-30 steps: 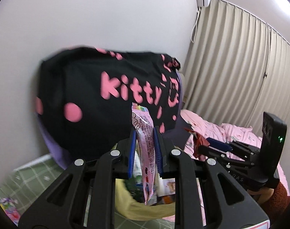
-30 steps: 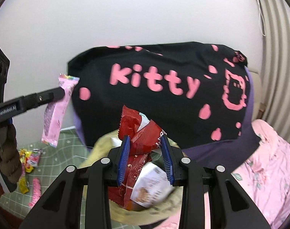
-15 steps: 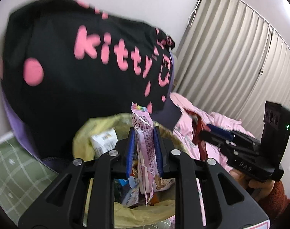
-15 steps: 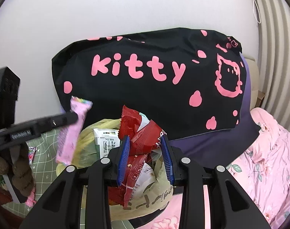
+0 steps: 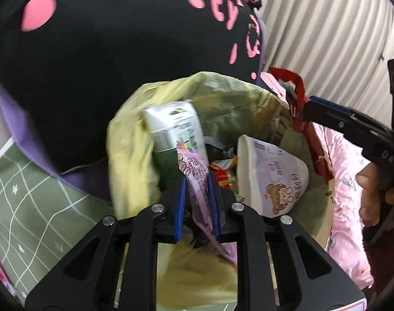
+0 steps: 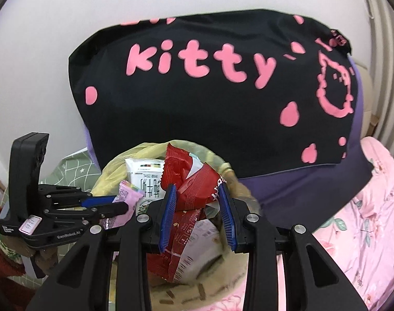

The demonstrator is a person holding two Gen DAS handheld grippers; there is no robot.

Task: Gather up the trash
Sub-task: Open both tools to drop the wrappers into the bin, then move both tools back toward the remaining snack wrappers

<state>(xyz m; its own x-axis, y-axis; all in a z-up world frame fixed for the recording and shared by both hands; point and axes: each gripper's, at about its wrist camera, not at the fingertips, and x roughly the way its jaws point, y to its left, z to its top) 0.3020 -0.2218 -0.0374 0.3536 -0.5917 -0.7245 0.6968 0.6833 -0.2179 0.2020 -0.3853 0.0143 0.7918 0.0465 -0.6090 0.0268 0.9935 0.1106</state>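
Behind the yellow trash bag (image 5: 134,155) we note a black "kitty" cushion (image 6: 210,98). Above the bag's mouth, our left gripper (image 5: 196,181) clamps a pink wrapper (image 5: 197,178); our right gripper (image 6: 197,204) clamps a red wrapper (image 6: 197,181).

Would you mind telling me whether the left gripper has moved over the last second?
Yes. In the right wrist view the left gripper with its pink wrapper has dropped from beside the black kitty cushion to the yellow trash bag mouth.
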